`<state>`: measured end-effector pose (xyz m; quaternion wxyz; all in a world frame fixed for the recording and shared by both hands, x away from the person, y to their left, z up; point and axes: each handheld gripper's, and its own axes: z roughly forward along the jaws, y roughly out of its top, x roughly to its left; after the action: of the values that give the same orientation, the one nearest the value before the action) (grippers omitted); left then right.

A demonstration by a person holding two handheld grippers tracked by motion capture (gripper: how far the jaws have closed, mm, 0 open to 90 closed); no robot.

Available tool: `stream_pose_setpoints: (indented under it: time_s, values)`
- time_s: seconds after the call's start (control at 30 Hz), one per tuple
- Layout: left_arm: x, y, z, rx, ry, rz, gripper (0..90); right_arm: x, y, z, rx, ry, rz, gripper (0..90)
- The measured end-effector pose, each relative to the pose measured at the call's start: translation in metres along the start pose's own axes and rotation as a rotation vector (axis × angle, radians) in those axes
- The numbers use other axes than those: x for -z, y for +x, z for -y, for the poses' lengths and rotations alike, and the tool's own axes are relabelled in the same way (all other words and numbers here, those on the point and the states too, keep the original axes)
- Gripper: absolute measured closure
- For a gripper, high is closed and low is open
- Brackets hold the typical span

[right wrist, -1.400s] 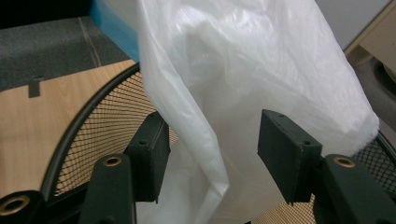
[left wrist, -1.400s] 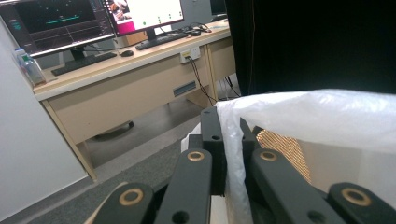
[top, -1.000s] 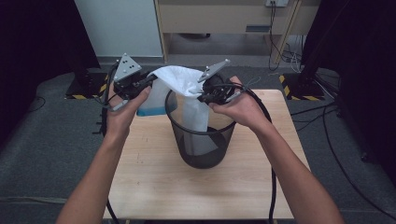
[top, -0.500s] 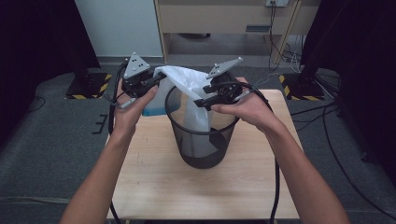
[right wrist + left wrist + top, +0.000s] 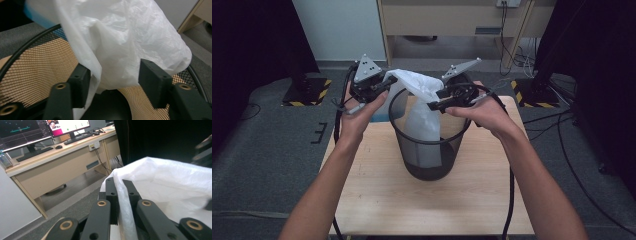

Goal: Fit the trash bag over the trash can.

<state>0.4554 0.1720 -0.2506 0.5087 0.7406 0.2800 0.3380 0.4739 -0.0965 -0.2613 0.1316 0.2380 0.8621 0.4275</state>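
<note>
Black mesh bin (image 5: pixel 430 150) stands upright mid table (image 5: pixel 377 200). White plastic bag (image 5: pixel 424 115) hangs partly inside bin, top edge lifted above rim toward rear-left. Left gripper (image 5: pixel 384 86) at bag's upper-left edge, outside bin rim; in left gripper view its jaws are closed tight w/ a fold of the bag (image 5: pixel 160 180) pinched between them. Right gripper (image 5: pixel 436 105) over bin opening, right side of bag; in right gripper view jaws stand wide apart, bag (image 5: pixel 117 42) hanging between them, mesh wall (image 5: pixel 35 75) behind. Desk w/ monitors (image 5: pixel 37 152) in bkgd.
</note>
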Motion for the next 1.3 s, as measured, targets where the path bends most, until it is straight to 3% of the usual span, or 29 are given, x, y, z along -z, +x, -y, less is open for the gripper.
stream_pose_setpoints:
  time_s: [0.1,0.3,0.47,0.57,0.7,0.77,0.83,0.87,0.9,0.93,0.97,1.0,1.03,1.07,1.2,1.3]
  values:
    - [-0.006,0.0,0.001,0.016,-0.004,0.0,84.8,0.007,0.005,0.002,0.012,-0.025,-0.011,36.3]
    - [-0.013,-0.006,0.0,0.004,0.008,0.013,84.7,0.013,0.012,0.001,0.033,-0.062,-0.029,29.5]
    - [-0.014,-0.009,0.001,-0.001,0.015,0.021,84.5,0.009,0.019,-0.003,0.07,-0.103,-0.065,23.1]
    - [-0.011,-0.009,0.002,0.002,0.016,0.019,84.4,0.001,0.019,-0.006,0.063,-0.098,-0.05,17.9]
    - [-0.01,-0.008,0.003,0.002,0.014,0.017,84.2,-0.003,0.021,-0.009,0.064,-0.099,-0.05,17.3]
    - [-0.009,-0.008,0.003,0.004,0.012,0.019,84.0,-0.005,0.023,-0.012,0.075,-0.099,-0.04,24.3]
    - [-0.008,-0.008,0.003,-0.003,0.014,0.02,82.3,-0.006,0.022,-0.015,0.086,-0.111,-0.034,49.9]
    - [-0.007,-0.009,0.004,-0.003,0.011,0.021,82.3,-0.006,0.022,-0.015,0.086,-0.111,-0.034,49.9]
    - [-0.006,-0.009,0.005,-0.003,0.008,0.02,80.9,-0.006,0.02,-0.016,0.087,-0.114,-0.033,57.2]
    - [-0.003,-0.008,0.008,-0.011,0.004,0.013,76.5,-0.007,0.016,-0.018,0.074,-0.107,-0.029,74.7]
    - [-0.003,-0.008,0.008,-0.011,0.004,0.013,73.8,-0.007,0.016,-0.018,0.074,-0.107,-0.029,74.7]
    - [-0.002,-0.008,0.01,-0.014,0.003,0.012,73.8,-0.007,0.014,-0.018,0.068,-0.107,-0.027,80.5]
    - [0.002,-0.008,0.014,-0.005,-0.01,0.019,64.4,-0.007,0.01,-0.018,0.047,-0.102,-0.021,87.6]
    - [0.002,-0.008,0.014,-0.005,-0.01,0.019,58.8,-0.007,0.01,-0.018,0.047,-0.102,-0.021,87.6]
    - [0.013,-0.006,0.024,-0.004,-0.035,0.021,53.1,-0.006,0.003,-0.017,0.008,-0.098,0.008,90.0]
    - [0.018,-0.006,0.028,0.001,-0.047,0.02,52.9,-0.004,0.001,-0.018,0.01,-0.096,0.017,90.0]
